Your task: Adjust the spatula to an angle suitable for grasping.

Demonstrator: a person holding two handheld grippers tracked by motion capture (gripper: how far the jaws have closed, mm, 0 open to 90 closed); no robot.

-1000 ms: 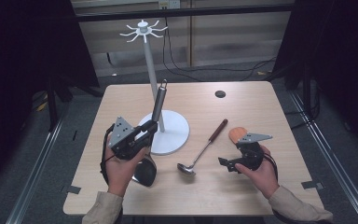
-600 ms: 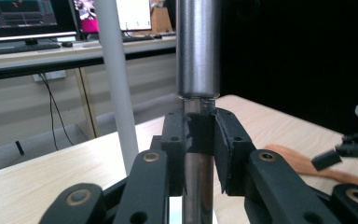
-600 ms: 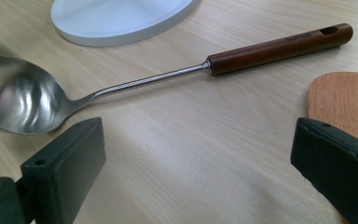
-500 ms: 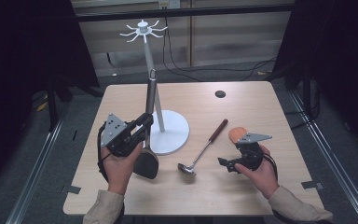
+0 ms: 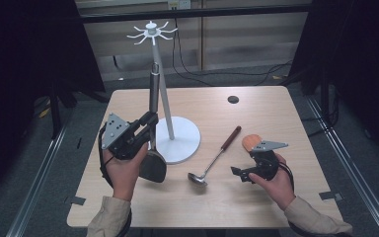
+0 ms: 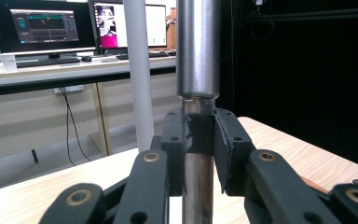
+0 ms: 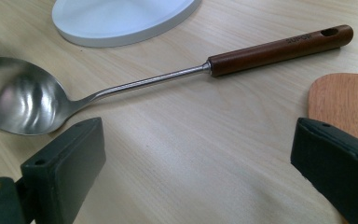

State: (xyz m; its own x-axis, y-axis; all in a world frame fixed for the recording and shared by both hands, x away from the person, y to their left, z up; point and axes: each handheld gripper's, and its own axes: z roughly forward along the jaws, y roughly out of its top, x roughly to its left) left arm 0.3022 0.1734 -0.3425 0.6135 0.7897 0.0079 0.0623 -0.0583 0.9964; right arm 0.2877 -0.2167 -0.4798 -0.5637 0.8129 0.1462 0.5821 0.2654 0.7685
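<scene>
The wooden table [image 5: 286,118] carries everything, and the white hanging stand [image 5: 177,140] serves as the landmark: its round base sits left of the table's middle, its slim pole rises to a ring of white hooks [image 5: 151,32] at the top, all of them bare. Just left of the stand's pole, the left gripper [image 5: 145,126] is clamped tight on the metal shaft of a dark spatula [image 5: 153,165], holding it upright with the steel handle rising beside the pole and the blade hanging low, just at the near-left edge of the stand's base; whether the blade touches the table cannot be told. The left gripper view shows the black jaws closed around that shaft [image 6: 196,154], right below the thicker steel grip, with the white pole just behind to the left. To the right of the stand's base lies a steel ladle [image 5: 214,158], flat on the table, its empty bowl nearest the person and its brown wooden handle pointing away; nothing touches it. Farther right of the stand, the right gripper [image 5: 239,175] rests low on the table with its jaws spread wide and empty, the ladle's bowl [image 7: 18,95] just ahead of one jaw. An orange-brown wooden piece [image 5: 250,142] lies just beside that gripper. A small dark disc [image 5: 233,99] sits well behind the stand's right side.
</scene>
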